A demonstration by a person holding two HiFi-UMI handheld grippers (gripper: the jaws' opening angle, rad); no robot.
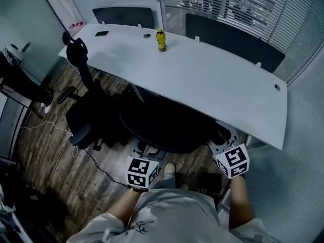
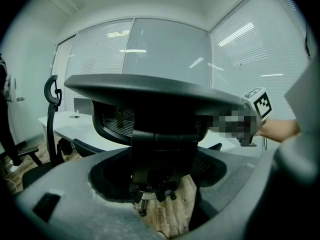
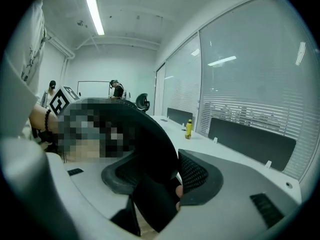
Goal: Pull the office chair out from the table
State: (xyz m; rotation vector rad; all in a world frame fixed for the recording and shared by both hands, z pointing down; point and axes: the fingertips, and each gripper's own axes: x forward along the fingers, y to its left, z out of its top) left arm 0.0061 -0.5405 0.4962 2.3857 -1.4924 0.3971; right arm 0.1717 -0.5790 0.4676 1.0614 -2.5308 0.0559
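Office chair (image 1: 164, 130), black, sits mostly under the white table (image 1: 212, 80) in the head view. Only its curved back shows, rear side toward the person. In the left gripper view the back's top edge runs left to right and its mesh is too dark to read. The left gripper (image 2: 157, 176) is open, with the chair's spine between its jaws. In the right gripper view the right gripper (image 3: 160, 179) stands spread around the back's edge.

A yellow bottle (image 1: 161, 39) stands upright; a small black phone (image 1: 102, 33) lies flat, well to its left; a spare chair (image 1: 80, 119) sits on the wood floor (image 1: 61, 178) at the left; a thin white cord (image 1: 45, 129) lies just beside it; blinds (image 1: 243, 4) cover the far windows.
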